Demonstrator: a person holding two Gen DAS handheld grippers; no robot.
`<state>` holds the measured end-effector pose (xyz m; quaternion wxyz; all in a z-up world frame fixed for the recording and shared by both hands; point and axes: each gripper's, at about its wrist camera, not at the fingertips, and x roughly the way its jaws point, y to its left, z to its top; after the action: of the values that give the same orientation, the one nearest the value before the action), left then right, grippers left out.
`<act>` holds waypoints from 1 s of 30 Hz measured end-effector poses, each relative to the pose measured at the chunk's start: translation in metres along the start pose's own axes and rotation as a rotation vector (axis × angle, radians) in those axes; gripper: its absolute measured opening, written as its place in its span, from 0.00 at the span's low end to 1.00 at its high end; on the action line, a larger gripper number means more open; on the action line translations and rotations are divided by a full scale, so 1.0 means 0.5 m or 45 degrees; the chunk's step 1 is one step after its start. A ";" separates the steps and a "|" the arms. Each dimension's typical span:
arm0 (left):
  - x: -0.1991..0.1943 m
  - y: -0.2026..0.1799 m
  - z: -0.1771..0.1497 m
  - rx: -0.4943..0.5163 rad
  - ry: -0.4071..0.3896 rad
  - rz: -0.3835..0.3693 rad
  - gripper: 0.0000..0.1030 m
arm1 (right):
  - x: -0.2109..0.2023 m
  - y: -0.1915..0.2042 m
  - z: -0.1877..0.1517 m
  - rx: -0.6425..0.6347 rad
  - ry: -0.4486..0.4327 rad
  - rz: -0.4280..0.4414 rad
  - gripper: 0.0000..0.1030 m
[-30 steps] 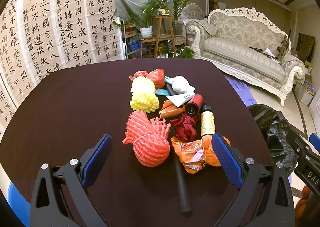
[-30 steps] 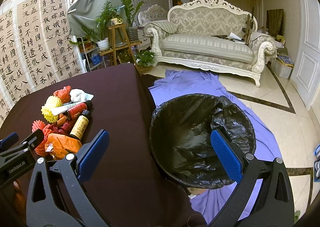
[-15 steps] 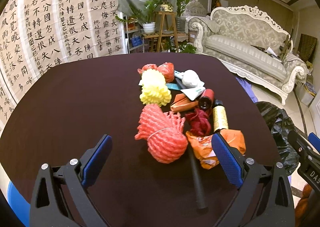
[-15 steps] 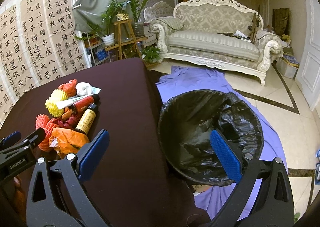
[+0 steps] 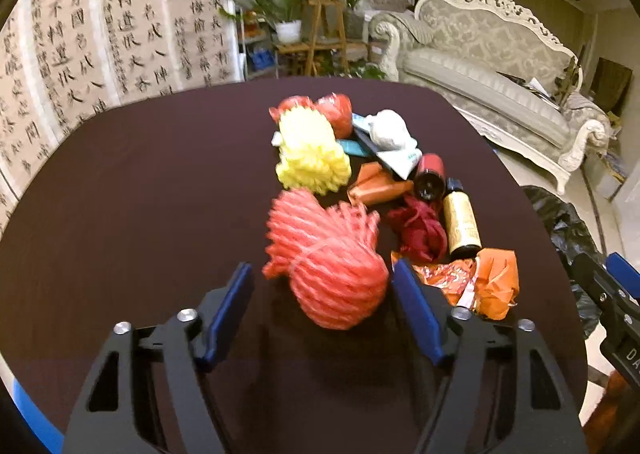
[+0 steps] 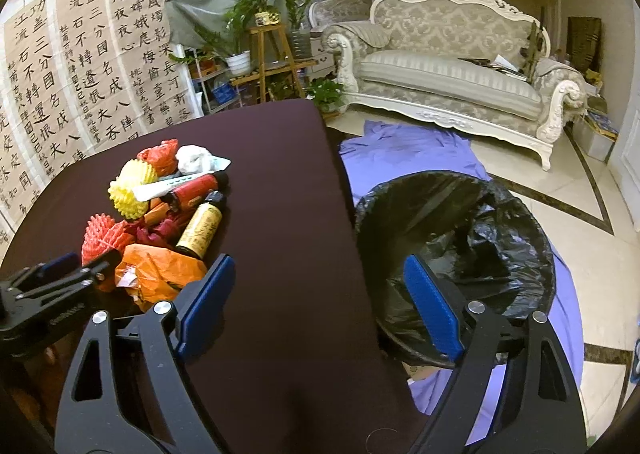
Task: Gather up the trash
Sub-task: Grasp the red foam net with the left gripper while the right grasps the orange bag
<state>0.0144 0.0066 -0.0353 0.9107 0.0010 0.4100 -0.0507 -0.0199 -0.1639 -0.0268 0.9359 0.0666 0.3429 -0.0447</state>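
Now we have the left gripper [image 5: 322, 306] low over the table [image 5: 140, 214], its jaws closing around the red net [image 5: 332, 266]. The net sits between the blue pads; the right pad looks at or very near its side, the left pad shows a gap, so we judge it not yet gripped. We approach tilted down from the near edge, likely because the net is the nearest piece and stands clear on its left side, giving the fingers room.

Trash lies in one heap toward the table's right half: yellow net [image 5: 310, 158] beyond the red one, a white wad [image 5: 390, 130] and red bag [image 5: 336, 114] at the far end, a red tube [image 5: 430, 174], a gold bottle [image 5: 462, 220], dark red ribbon [image 5: 420, 230], and an orange wrapper [image 5: 480, 282] just beside our right finger. That wrapper is close enough that we could drag it along on the lift.

Our right gripper [image 6: 320, 306] hangs over the table's right edge, nothing between its pads, which are apart and drawing in. It points toward the bin [image 6: 460, 246], black-lined, on the floor just off the table edge, beside a purple cloth [image 6: 400, 142]. We read the bin's spot as convenient: a short swing from the heap. Whether anything is in it, we cannot tell.
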 end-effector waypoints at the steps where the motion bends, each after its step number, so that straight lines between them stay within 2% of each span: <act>1: 0.003 0.004 -0.002 0.001 0.013 -0.018 0.50 | 0.001 0.005 0.001 -0.006 0.003 0.008 0.81; 3: 0.005 0.013 -0.004 -0.005 0.024 -0.050 0.43 | 0.001 0.017 0.003 -0.021 0.007 0.026 0.81; 6: -0.010 0.026 -0.003 -0.017 -0.001 -0.054 0.42 | 0.001 0.038 0.004 -0.048 0.012 0.054 0.81; 11: -0.046 0.050 -0.002 0.020 -0.069 0.007 0.41 | 0.002 0.085 0.004 -0.095 0.024 0.123 0.81; 17: -0.055 0.092 -0.004 0.000 -0.087 0.080 0.41 | 0.005 0.150 0.000 -0.167 0.041 0.210 0.82; 21: -0.052 0.118 -0.009 -0.029 -0.083 0.101 0.41 | 0.024 0.182 -0.003 -0.212 0.060 0.210 0.83; 27: -0.047 0.134 -0.021 -0.048 -0.071 0.108 0.41 | 0.052 0.191 -0.009 -0.233 0.107 0.188 0.83; 28: -0.046 0.136 -0.022 -0.051 -0.068 0.105 0.41 | 0.053 0.191 -0.011 -0.237 0.111 0.185 0.82; 30: -0.045 0.135 -0.027 -0.056 -0.066 0.099 0.41 | 0.055 0.197 -0.016 -0.245 0.135 0.211 0.73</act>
<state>-0.0041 0.0766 -0.0300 0.9222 -0.0044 0.3867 -0.0065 0.0088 -0.0664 -0.0413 0.9191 0.0071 0.3878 0.0695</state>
